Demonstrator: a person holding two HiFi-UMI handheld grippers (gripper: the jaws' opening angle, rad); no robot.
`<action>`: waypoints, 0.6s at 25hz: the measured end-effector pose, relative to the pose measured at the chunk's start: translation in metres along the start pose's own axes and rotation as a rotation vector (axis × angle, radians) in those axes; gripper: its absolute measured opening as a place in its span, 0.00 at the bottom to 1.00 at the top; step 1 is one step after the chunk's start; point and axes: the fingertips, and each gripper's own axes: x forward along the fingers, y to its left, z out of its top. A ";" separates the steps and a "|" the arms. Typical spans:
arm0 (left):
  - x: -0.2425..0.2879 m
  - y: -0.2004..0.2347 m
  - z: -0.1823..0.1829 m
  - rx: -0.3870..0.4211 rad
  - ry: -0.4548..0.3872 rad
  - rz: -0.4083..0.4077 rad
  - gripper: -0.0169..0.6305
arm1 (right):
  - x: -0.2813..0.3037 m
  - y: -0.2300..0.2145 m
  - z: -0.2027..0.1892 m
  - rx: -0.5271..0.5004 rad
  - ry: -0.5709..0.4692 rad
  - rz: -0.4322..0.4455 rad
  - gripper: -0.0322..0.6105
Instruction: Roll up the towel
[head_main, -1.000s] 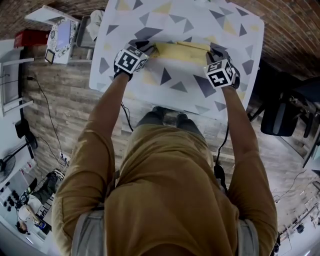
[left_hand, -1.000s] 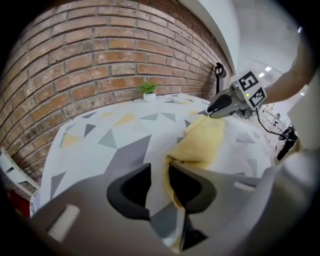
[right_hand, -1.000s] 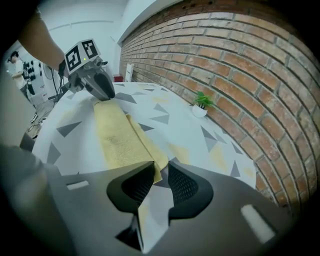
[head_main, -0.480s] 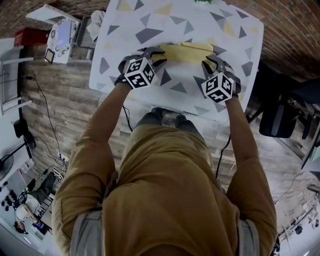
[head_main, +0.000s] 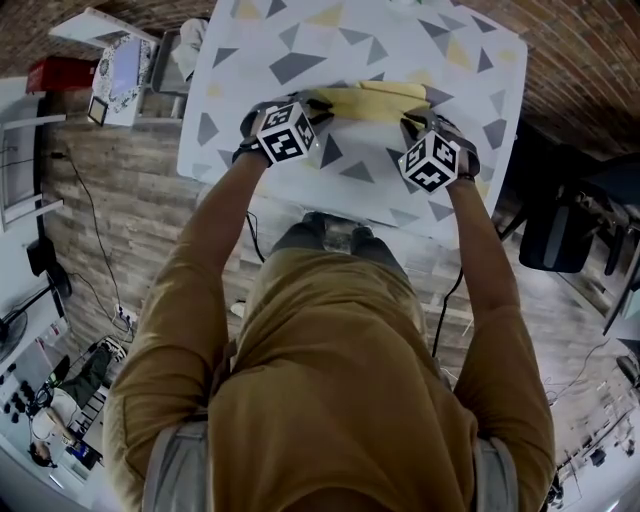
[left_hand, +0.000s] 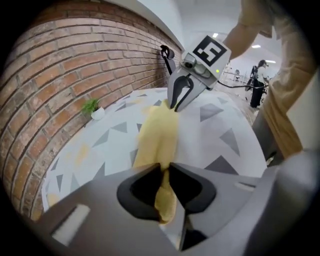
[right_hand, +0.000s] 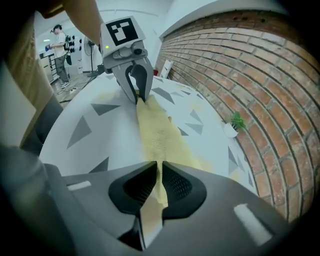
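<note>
A yellow towel (head_main: 372, 101) lies as a narrow, partly rolled strip across the white table with grey and yellow triangles (head_main: 300, 40). My left gripper (head_main: 318, 108) holds the towel's left end and my right gripper (head_main: 412, 124) holds its right end. In the left gripper view, the left gripper (left_hand: 165, 172) is shut on yellow cloth (left_hand: 159, 135), with the right gripper (left_hand: 176, 102) at the strip's far end. In the right gripper view, the right gripper (right_hand: 160, 170) has just been closing, and the towel (right_hand: 159, 132) is pinched thin between its pads. The left gripper (right_hand: 138, 96) shows beyond.
A small potted plant (right_hand: 233, 124) stands on the table near the brick wall (left_hand: 60, 65). A black chair (head_main: 560, 235) stands to the table's right, and a patterned box (head_main: 122, 75) and shelves are on its left. A person stands far off (right_hand: 59, 47).
Both grippers have rolled about their own lines, so the marker cubes show new faces. The left one has shifted right along the near edge. The towel strip looks narrower.
</note>
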 end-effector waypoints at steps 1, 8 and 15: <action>-0.002 -0.001 0.001 -0.005 -0.003 -0.005 0.20 | -0.002 0.002 0.001 -0.001 0.001 0.012 0.11; -0.029 -0.022 0.010 -0.129 -0.086 -0.141 0.18 | -0.035 0.032 0.002 0.113 -0.026 0.193 0.10; -0.038 -0.029 0.007 -0.324 -0.123 -0.346 0.18 | -0.045 0.019 0.008 0.334 -0.044 0.361 0.10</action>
